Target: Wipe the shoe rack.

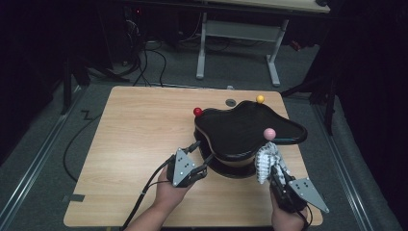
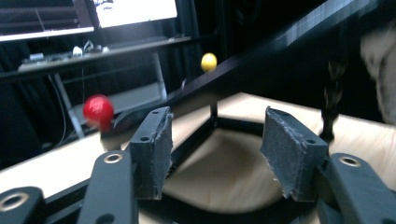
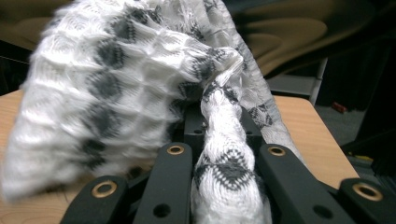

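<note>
One cloth (image 1: 266, 162), one tray (image 1: 250, 129), three balls (image 1: 197, 112)

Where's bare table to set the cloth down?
Free: the wide left half of the table, from its left edge to the black tray. Crowded: the near right corner, where the right claw holds the cloth against the tray.

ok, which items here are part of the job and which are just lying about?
In play: white patterned cloth clamped in the right gripper; black tray stand; left gripper, fingers open at its edge.
Lying about: floor cables; white desk frame.
</note>
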`<state>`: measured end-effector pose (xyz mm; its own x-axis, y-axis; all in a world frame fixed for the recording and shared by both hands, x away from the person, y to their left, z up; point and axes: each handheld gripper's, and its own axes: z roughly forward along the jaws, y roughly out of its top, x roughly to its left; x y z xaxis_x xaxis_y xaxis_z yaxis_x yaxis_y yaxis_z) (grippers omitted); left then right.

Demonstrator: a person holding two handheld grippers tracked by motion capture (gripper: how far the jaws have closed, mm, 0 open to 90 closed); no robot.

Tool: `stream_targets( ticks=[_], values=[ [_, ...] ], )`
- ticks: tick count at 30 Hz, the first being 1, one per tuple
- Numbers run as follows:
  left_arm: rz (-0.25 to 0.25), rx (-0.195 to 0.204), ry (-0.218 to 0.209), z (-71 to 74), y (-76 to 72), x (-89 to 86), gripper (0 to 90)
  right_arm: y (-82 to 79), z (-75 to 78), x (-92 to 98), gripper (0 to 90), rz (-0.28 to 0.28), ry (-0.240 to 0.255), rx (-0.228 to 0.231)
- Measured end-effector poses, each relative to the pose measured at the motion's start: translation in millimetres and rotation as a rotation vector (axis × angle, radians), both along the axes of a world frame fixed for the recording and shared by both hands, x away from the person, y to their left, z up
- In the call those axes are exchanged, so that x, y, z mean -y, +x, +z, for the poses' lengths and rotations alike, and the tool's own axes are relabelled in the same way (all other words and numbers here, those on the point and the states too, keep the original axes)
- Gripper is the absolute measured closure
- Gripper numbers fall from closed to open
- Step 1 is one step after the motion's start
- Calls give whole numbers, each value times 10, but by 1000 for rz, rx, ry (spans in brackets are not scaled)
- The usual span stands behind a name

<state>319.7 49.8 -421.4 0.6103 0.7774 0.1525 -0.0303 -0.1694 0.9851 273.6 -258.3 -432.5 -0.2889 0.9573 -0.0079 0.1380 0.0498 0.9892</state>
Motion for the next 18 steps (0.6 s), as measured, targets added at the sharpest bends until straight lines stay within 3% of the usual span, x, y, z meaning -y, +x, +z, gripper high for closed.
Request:
stream_targets(
  ticks=[3, 6, 11, 13, 18],
  values=[
    [-33, 12, -4, 56, -3, 77, 435, -33, 29, 32, 804, -6, 6, 13],
    [-43, 23, 2, 58, -47, 162, 448, -85, 88, 37, 805, -7, 3, 39],
    [-104, 35, -10, 43, -142, 347, 499, -205, 235, 90, 805, -23, 27, 89],
    [-142, 25, -13, 26, -182, 486, 510, -249, 284, 129, 805, -31, 34, 108],
    [-249, 9, 26, -20, -266, 924, 523, -385, 467, 224, 805, -52, 51, 175]
  ],
)
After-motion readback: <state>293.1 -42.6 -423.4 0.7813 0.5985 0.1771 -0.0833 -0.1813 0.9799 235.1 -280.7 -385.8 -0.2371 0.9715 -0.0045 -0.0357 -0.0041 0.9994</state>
